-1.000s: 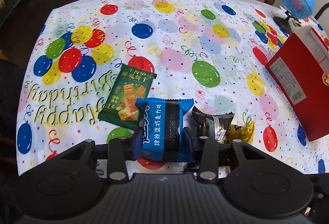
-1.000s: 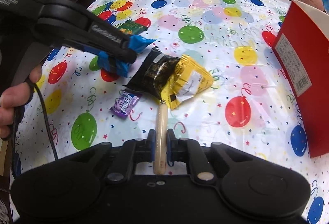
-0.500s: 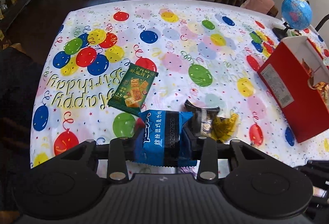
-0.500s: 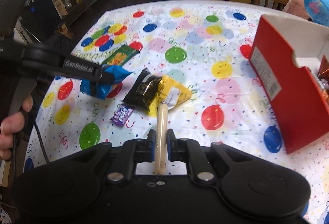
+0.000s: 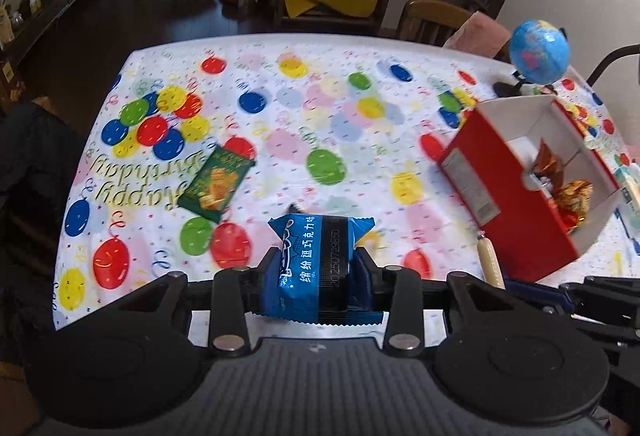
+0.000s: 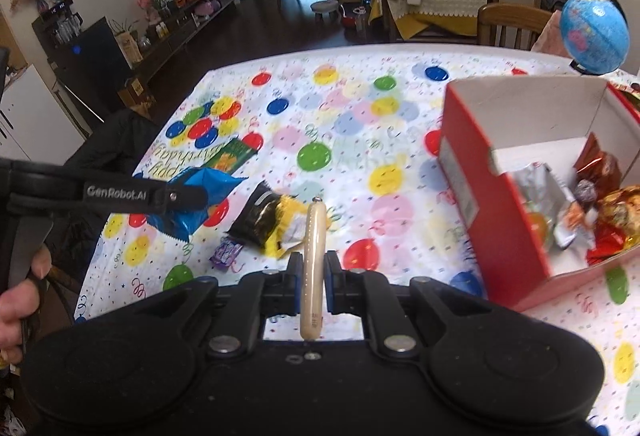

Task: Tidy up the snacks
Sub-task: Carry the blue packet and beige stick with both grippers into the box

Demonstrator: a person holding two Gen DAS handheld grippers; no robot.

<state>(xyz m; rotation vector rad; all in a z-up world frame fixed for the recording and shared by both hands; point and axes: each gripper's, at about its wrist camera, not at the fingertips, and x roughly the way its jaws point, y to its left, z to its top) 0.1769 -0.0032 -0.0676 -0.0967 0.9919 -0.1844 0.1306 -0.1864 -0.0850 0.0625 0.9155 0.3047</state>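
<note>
My left gripper (image 5: 318,270) is shut on a blue snack packet (image 5: 318,264) and holds it above the table; it also shows in the right wrist view (image 6: 192,204). My right gripper (image 6: 311,270) is shut on a pale sausage stick (image 6: 313,256), whose tip shows in the left wrist view (image 5: 491,264). A red open box (image 6: 492,212) with several wrapped snacks inside stands at the right, also in the left wrist view (image 5: 500,192). A green cracker packet (image 5: 216,184), a black-and-yellow packet (image 6: 268,222) and a small purple candy (image 6: 226,254) lie on the balloon tablecloth.
A blue globe (image 5: 540,50) stands behind the box at the table's far right corner. Wooden chairs (image 5: 432,18) stand past the far edge. A person's hand (image 6: 20,300) holds the left gripper at the table's left side.
Both grippers have risen with their snacks still held, and the red box now shows its open inside in both views. The packets on the table have not moved.
</note>
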